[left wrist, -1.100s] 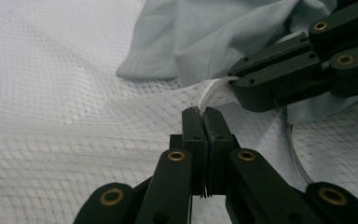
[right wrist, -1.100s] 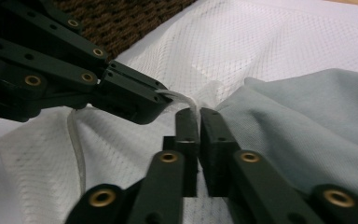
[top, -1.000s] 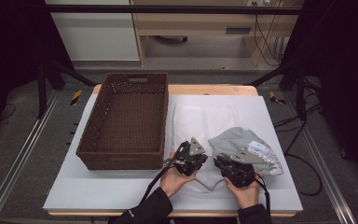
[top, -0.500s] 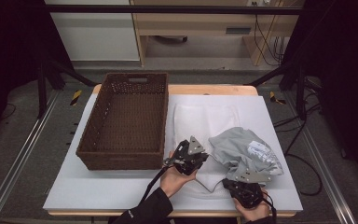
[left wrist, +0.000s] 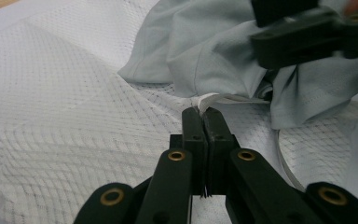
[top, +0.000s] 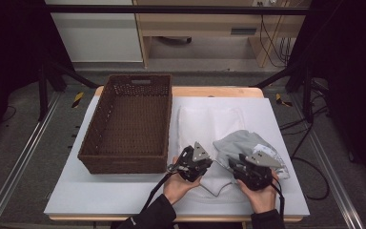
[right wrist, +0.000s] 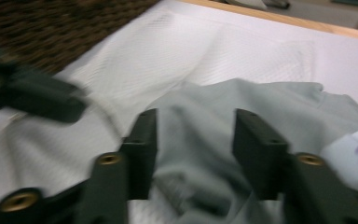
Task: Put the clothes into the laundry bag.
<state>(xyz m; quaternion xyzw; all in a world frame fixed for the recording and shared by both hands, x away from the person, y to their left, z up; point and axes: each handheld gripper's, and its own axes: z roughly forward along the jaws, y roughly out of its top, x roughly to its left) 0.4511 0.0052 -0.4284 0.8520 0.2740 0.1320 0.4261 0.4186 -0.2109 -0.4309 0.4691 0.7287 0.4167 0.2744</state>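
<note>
Altogether two pieces of cloth lie on the table (top: pixel 100 200), along with one basket and the two grippers. One white waffle-weave towel (top: pixel 209 125) is spread flat on the white tabletop just to the right of the basket, and its near part is rumpled between the person's hands. One pale grey-green garment (top: pixel 240 143) sits crumpled on the towel's right side, with a white printed patch on it toward the right. One dark brown wicker basket (top: pixel 93 143) stands on the left half of the table, its long side running away from the person, a handle slot cut in its far wall; nothing lies inside it, and its woven floor shows bare.

The left gripper (left wrist: pixel 204 112) has its jaws pressed together on a thin white fold of the towel's edge, right beside the lower border of the grey-green garment. In the high view it sits in the left hand (top: pixel 181 183) near the table's front edge, just right of the basket's near corner. The right gripper (right wrist: pixel 195 133) stands with its jaws parted, one on either side of a raised hump of the grey-green garment; the view is blurred, and whether the pads touch the cloth cannot be told. The right hand (top: pixel 262 195) holds it close beside the left one, over the garment's near edge.
</note>
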